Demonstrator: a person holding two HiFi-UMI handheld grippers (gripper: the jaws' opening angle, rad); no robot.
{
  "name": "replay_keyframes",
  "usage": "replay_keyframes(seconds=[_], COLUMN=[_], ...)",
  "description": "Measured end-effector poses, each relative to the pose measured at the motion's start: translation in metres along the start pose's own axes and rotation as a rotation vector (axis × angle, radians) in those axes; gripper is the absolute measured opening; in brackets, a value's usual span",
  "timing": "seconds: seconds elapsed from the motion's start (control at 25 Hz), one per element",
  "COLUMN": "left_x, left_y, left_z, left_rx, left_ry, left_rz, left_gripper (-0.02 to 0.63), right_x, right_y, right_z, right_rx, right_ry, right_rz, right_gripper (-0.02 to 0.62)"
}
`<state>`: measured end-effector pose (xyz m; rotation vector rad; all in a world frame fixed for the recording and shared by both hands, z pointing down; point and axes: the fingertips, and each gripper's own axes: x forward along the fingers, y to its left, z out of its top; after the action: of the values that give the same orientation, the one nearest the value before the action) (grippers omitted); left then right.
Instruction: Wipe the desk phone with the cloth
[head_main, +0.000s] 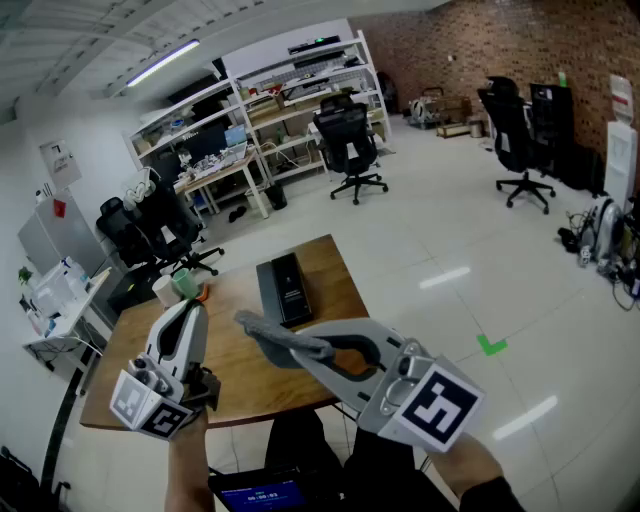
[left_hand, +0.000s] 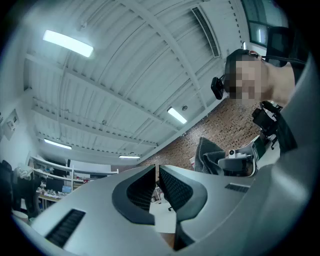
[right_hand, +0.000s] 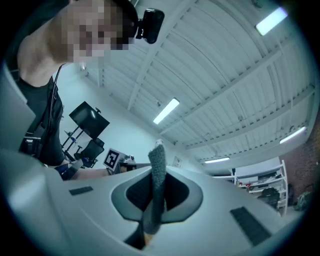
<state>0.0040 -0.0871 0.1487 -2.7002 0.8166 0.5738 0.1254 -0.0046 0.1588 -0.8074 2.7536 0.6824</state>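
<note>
Desk phone (head_main: 285, 290) lies flat on the wooden desk (head_main: 230, 375). Right hand-held gripper (head_main: 262, 335) is clenched on the grey cloth (head_main: 290, 343), just on the person's side of the phone. Left hand-held gripper (head_main: 190, 308) is left of the phone, jaws nearly together, nothing between them.

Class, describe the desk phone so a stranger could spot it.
Start at the wooden table in the open office. The desk phone lies flat near its far edge. It is the only long black slab there; the cup at the corner is pale.

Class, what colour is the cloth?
The cloth is grey, seen best in the right gripper view.
</note>
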Motion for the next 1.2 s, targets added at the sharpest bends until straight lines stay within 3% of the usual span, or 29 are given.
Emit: replay_keyframes(seconds=[0.16,0.36,0.6,0.88,1.0,1.2], left_x=[0.004,-0.002,0.011,0.01,-0.002,0.0], left_y=[0.05,0.134,0.199,0.226,0.23,0.223], left_z=[-0.025,-0.074,-0.138,-0.204,-0.221,-0.219], left_rx=[0.053,-0.04,-0.086,-0.124,-0.136,-0.105], left_ry=[0.109,0.155,0.211,0.293,0.336,0.337], left_rz=[0.04,0.072,0.093,0.117,0.132,0.076], left_gripper=[0.014,0.014,0.014,0.014,0.014,0.014], right_x=[0.01,0.026,0.077,0.143,0.173,0.224], right_y=[-0.015,-0.058,-0.115,-0.163,-0.174,-0.192], right_z=[-0.036,-0.084,-0.14,-0.249,-0.282,-0.326], right_rx=[0.019,0.068,0.025,-0.049,-0.063,-0.183], right_ry=[0.062,0.176,0.407,0.714,0.78,0.865], right_rz=[-0.054,-0.145,-0.113,-0.045,-0.026,-0.018], right_gripper=[0.026,0.026,0.026,0.026,0.026,0.026])
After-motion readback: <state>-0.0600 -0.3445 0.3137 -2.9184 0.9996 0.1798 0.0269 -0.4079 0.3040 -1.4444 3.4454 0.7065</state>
